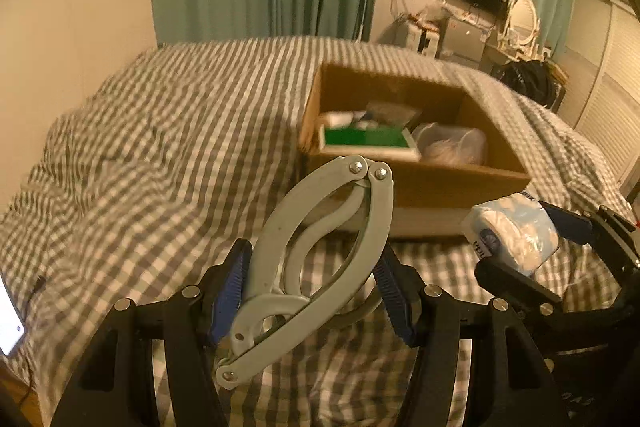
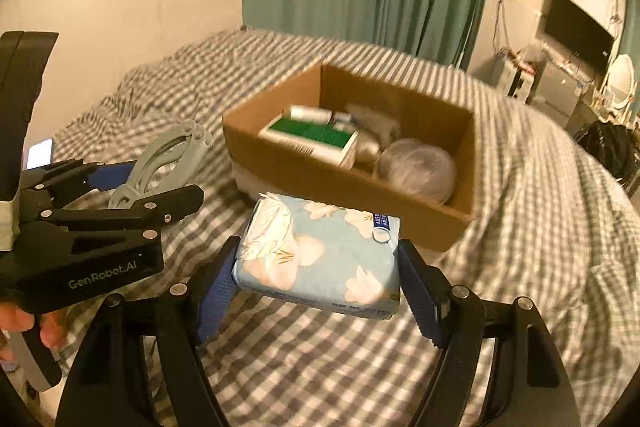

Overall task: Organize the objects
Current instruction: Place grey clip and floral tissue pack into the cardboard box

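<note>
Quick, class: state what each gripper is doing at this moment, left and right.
Left gripper: shut on the grey folding hanger.
Right gripper: shut on the blue tissue pack.

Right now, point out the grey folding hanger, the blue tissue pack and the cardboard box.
grey folding hanger [image 1: 320, 251]: left wrist view, its right arm.
blue tissue pack [image 2: 332, 259]: right wrist view, top face.
cardboard box [image 2: 304, 179]: right wrist view, near wall.
</note>
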Demonstrator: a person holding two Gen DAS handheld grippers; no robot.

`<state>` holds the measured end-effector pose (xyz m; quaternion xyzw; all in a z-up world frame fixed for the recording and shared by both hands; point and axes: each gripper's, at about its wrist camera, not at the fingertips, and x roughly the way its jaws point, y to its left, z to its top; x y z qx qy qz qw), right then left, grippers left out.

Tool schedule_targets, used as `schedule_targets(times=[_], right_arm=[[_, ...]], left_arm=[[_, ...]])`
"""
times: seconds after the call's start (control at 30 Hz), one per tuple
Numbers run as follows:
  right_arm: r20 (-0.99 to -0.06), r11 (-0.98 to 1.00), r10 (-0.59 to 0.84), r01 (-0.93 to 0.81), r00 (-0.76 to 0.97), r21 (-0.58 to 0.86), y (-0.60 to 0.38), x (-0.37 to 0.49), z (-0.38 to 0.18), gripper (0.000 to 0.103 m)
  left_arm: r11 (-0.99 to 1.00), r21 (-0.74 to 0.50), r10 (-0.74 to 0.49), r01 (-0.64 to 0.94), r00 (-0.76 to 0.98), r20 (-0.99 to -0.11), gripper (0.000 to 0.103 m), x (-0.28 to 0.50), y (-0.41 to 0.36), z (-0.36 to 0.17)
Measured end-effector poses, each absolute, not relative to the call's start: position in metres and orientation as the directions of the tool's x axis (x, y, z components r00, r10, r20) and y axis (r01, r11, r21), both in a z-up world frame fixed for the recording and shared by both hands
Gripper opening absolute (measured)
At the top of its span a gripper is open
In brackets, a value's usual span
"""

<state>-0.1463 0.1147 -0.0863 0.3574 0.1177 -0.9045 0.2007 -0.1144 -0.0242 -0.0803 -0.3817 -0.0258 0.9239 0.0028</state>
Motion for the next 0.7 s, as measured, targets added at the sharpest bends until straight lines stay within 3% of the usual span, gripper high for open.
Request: schedule_targets(times=[0.33,0.7], right_arm=[[-0.608,-0.902,-0.283,0.422,-0.742,-0.095,0.142,-0.135,-0.03,0.075],[-0.554,-0.908,-0.3,0.41,-0.777,-0.083,0.157,-0.182,0.005,0.075]], left_arm=[[-0.999,-0.028,0.043,-0.032,-0.78,-0.625,0.063,-0.12,-0.004,-0.025],[-0.996,-0.051,0.089,-0.073,-0.798,-0.597,0.063,-0.187,0.02,0.009]])
